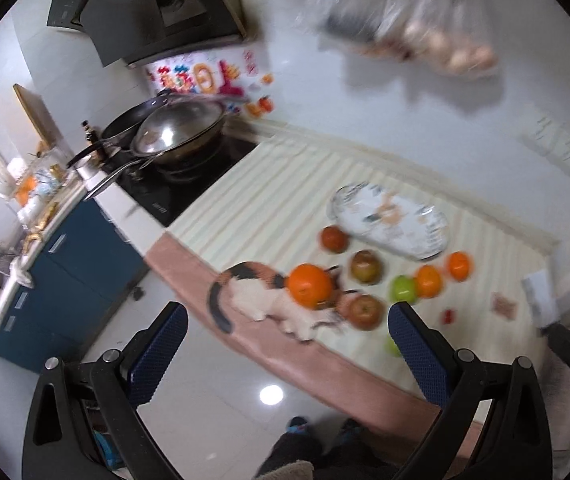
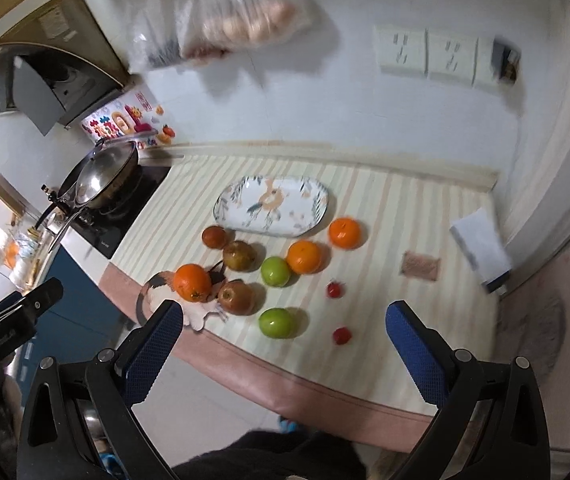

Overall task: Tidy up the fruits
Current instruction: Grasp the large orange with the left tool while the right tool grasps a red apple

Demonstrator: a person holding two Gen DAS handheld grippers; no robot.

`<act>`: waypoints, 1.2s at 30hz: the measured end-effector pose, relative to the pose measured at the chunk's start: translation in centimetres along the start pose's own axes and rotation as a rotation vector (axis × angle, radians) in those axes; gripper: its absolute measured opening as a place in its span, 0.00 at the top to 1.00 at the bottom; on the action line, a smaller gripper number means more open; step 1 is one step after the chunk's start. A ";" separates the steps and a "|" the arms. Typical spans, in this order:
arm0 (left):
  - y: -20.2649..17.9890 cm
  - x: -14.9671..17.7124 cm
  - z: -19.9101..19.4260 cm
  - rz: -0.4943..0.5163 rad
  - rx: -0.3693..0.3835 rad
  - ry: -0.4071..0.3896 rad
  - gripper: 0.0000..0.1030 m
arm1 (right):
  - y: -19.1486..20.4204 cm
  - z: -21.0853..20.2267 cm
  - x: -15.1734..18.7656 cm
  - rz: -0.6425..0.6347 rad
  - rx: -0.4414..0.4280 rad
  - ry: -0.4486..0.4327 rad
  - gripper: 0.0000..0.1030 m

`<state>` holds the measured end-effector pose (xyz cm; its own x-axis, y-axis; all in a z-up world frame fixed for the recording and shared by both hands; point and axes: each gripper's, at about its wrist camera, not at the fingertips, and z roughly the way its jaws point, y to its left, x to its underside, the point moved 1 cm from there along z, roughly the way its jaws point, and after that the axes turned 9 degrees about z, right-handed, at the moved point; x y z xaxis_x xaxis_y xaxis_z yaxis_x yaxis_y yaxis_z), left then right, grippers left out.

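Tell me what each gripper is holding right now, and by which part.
Nothing is held. The left gripper and right gripper are both open and empty above the counter's edge; all fruit lies loose on the striped cream tablecloth.

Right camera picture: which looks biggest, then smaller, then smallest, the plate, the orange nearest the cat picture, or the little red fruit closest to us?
1. Plate, clearly the largest.
2. Orange.
3. Little red fruit, clearly the smallest.

The left claw [image 1: 287, 354] gapes wide above the table [image 1: 269, 200] edge. At twelve o'clock sits an orange [image 1: 309, 284]; the plate [image 1: 389, 222] lies toward one o'clock, blurred.
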<state>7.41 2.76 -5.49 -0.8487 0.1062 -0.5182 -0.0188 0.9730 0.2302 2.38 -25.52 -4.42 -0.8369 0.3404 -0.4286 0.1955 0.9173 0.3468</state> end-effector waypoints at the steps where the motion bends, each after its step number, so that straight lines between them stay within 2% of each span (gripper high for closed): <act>1: 0.2 -0.1 1.5 0.011 -0.008 0.023 0.00 | -0.1 1.7 0.1 0.011 -0.014 0.027 0.00; 6: 1.1 -0.6 9.3 0.065 -0.006 0.158 0.00 | 0.4 10.3 0.8 0.061 -0.017 0.151 0.00; 10: 0.9 -1.6 15.7 0.131 0.053 0.256 0.00 | 1.9 16.9 1.4 0.106 0.005 0.219 0.00; 16: 0.0 -2.9 26.4 0.196 0.220 0.471 0.00 | 3.9 25.5 2.7 0.207 0.064 0.308 0.00; 17: -0.2 -2.8 28.4 0.191 0.259 0.520 0.00 | 4.1 26.4 2.7 0.225 0.070 0.324 0.02; 20: -0.9 -2.9 32.1 0.163 0.335 0.594 0.00 | 4.9 29.5 3.2 0.276 0.076 0.353 0.03; 22: -1.3 -3.0 33.5 0.121 0.436 0.622 0.00 | 5.3 30.8 3.3 0.297 0.077 0.367 0.04; 30: -4.7 -2.0 36.3 0.112 0.604 0.735 0.00 | 6.6 32.9 3.0 0.346 0.074 0.380 0.08; 31: -5.0 -1.9 36.5 0.107 0.616 0.736 0.03 | 6.8 33.0 2.9 0.347 0.081 0.382 0.08; 33: -5.3 -1.6 36.4 0.074 0.664 0.720 0.15 | 6.5 32.6 2.7 0.351 0.078 0.383 0.08; 34: -5.2 -1.9 36.0 0.060 0.679 0.708 0.25 | 6.6 32.7 2.6 0.354 0.081 0.383 0.08; 36: -5.2 -2.0 35.4 0.100 0.610 0.682 0.25 | 6.7 32.7 2.6 0.358 0.083 0.381 0.09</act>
<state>27.92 4.70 -34.81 -0.9629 0.2404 0.1229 0.1894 0.9257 -0.3274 18.23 -11.74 -30.48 -0.8341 0.5499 0.0438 0.5296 0.7761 0.3422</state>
